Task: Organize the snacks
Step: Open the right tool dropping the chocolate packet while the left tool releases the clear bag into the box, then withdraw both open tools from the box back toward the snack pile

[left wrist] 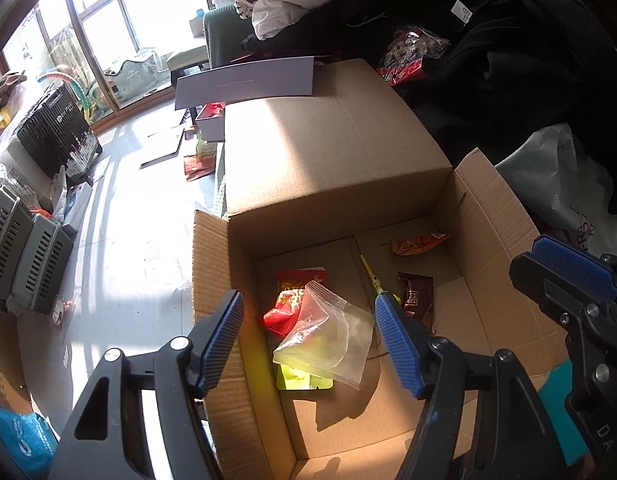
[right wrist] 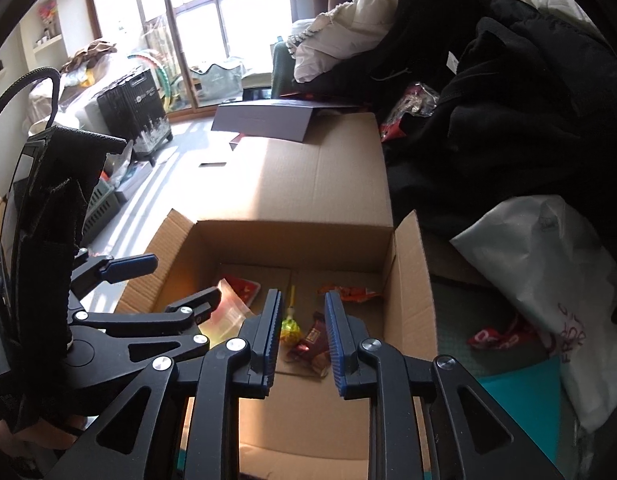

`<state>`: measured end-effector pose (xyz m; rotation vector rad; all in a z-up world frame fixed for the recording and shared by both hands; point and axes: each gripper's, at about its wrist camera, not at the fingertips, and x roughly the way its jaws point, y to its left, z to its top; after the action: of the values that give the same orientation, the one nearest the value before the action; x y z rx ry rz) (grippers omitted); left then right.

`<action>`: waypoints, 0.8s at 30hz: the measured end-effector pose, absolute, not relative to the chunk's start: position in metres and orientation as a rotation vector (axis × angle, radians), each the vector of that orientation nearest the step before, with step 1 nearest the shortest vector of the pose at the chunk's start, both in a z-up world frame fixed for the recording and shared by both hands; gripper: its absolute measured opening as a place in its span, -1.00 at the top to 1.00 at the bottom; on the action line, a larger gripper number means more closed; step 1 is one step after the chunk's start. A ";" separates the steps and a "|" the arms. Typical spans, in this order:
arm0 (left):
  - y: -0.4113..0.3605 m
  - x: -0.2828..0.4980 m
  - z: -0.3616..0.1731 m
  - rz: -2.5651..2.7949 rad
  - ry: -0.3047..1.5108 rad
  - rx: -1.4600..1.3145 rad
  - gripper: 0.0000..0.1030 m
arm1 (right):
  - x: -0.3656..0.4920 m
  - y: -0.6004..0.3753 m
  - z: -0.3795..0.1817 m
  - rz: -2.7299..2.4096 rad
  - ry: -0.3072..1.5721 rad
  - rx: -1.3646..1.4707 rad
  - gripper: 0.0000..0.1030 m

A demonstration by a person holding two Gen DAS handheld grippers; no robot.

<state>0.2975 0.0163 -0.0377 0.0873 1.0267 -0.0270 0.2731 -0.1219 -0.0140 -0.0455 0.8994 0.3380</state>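
An open cardboard box [left wrist: 488, 216] [right wrist: 412, 280] holds snacks: a clear zip bag [left wrist: 328, 336], a red packet [left wrist: 292, 296], a yellow-green packet [left wrist: 300, 380], a brown chocolate packet [left wrist: 418, 296] [right wrist: 310, 344], an orange packet [left wrist: 416, 244] [right wrist: 348, 292] and a lollipop [right wrist: 289, 322]. My left gripper [left wrist: 308, 336] hangs open and empty above the zip bag, over the box's left wall. My right gripper [right wrist: 300, 332] is open and empty above the brown packet and lollipop. Each gripper shows in the other's view: the right at the right edge [left wrist: 568, 272], the left at the left [right wrist: 168, 284].
A red snack bag [left wrist: 408, 54] lies on dark clothes [left wrist: 508, 80] behind the box. A white plastic bag [right wrist: 548, 260] and a red wrapper [right wrist: 492, 336] lie right of the box. A purple board [left wrist: 244, 84] rests on the box's far flap. Grey baskets [left wrist: 24, 260] and a black suitcase [left wrist: 56, 128] stand left.
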 end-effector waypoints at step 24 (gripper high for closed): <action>0.011 0.181 0.109 -0.015 0.767 0.035 -0.31 | 0.174 -0.149 0.121 0.363 0.647 -0.039 0.29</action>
<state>0.1809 0.0108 0.1092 0.0354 0.7668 -0.0152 0.1737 -0.1485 0.1215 -0.0391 0.6474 0.3630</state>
